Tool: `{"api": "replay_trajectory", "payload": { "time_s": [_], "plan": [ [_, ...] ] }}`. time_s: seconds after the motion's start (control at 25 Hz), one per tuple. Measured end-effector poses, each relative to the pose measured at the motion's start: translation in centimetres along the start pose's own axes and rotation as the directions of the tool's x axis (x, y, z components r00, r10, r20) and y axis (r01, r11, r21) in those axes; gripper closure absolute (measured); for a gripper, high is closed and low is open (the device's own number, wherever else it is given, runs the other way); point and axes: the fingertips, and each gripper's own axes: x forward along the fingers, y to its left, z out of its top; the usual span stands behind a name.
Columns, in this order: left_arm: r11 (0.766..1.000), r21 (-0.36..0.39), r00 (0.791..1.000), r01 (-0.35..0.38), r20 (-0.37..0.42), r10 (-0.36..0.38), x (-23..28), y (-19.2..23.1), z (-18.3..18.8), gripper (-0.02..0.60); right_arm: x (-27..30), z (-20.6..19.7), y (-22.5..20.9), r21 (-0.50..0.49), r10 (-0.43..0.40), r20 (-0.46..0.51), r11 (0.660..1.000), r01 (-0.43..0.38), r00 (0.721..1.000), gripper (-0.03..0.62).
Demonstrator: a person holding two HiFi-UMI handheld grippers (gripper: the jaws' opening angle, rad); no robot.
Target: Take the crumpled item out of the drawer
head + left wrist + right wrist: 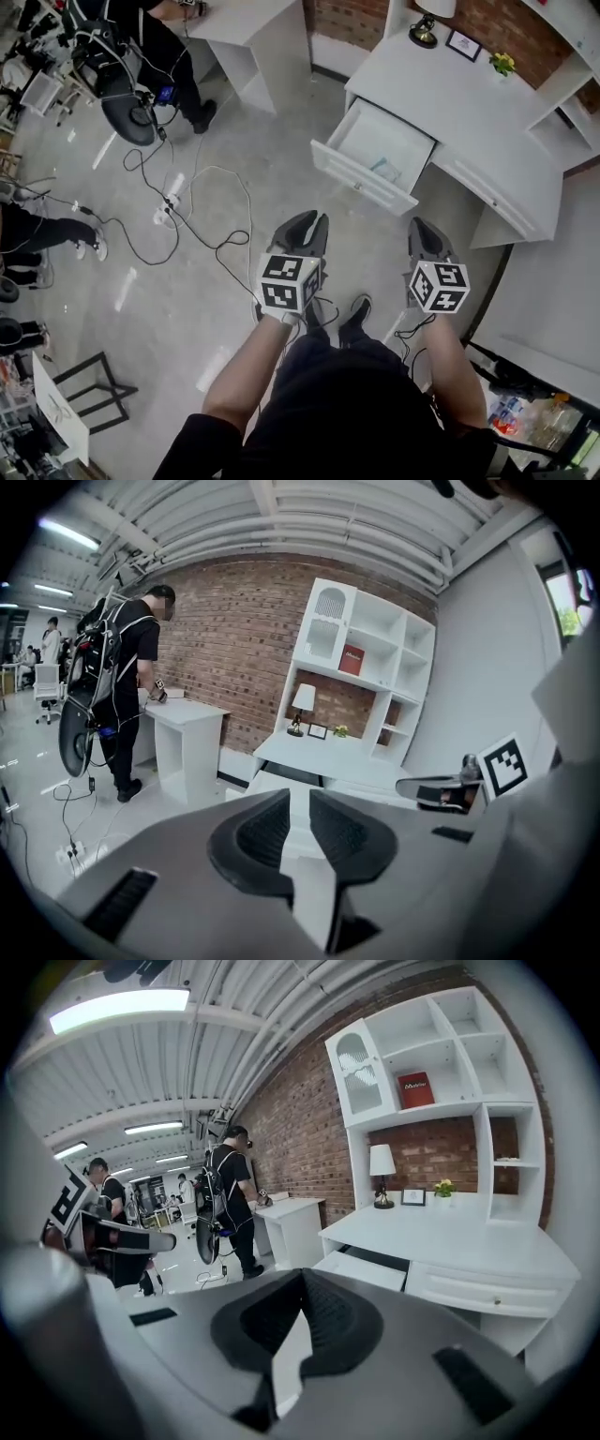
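Note:
The white drawer (359, 177) stands pulled out of the white desk (469, 103). Inside it lies a small crumpled clear item (384, 171); neither gripper view shows that item. My left gripper (313, 218) (300, 797) hangs over the floor well short of the drawer front, its jaws a narrow gap apart with nothing between them. To its right, my right gripper (419, 223) (301, 1276) is shut and empty, its tips touching. Both point toward the desk, and the drawer (366, 1267) shows beyond the right jaws.
A lamp (424, 28), picture frame (463, 44) and small plant (503, 64) stand at the desk's back. Cables (202, 225) and a power strip (169, 202) lie on the floor to the left. A person (178, 66) stands at another white desk by a chair (131, 108).

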Motion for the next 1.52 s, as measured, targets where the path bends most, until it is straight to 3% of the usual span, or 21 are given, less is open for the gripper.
{"api": "replay_trajectory", "payload": {
  "time_s": [0.36,0.72,1.04,1.52],
  "plan": [
    [0.995,0.02,0.991,0.1,0.092,-0.101,-2.5,1.7,3.4,0.518,-2.1,6.5,2.6,-0.023,-0.107,0.109,0.994,0.11,0.988,0.594],
    [0.989,0.016,0.988,0.147,0.045,-0.147,-0.9,1.8,2.2,0.518,-1.9,5.2,1.4,0.028,-0.158,0.097,0.987,0.156,0.983,0.526],
    [0.998,0.027,0.998,0.048,0.035,-0.049,3.0,2.3,4.3,0.518,2.7,6.6,-1.6,0.048,-0.061,0.11,0.997,0.056,0.992,0.525],
    [0.996,0.062,0.998,-0.058,0.009,0.058,10.6,-4.8,7.3,0.518,7.1,9.3,-10.2,0.071,0.111,0.113,0.99,-0.119,0.987,0.526]
  ]
}}
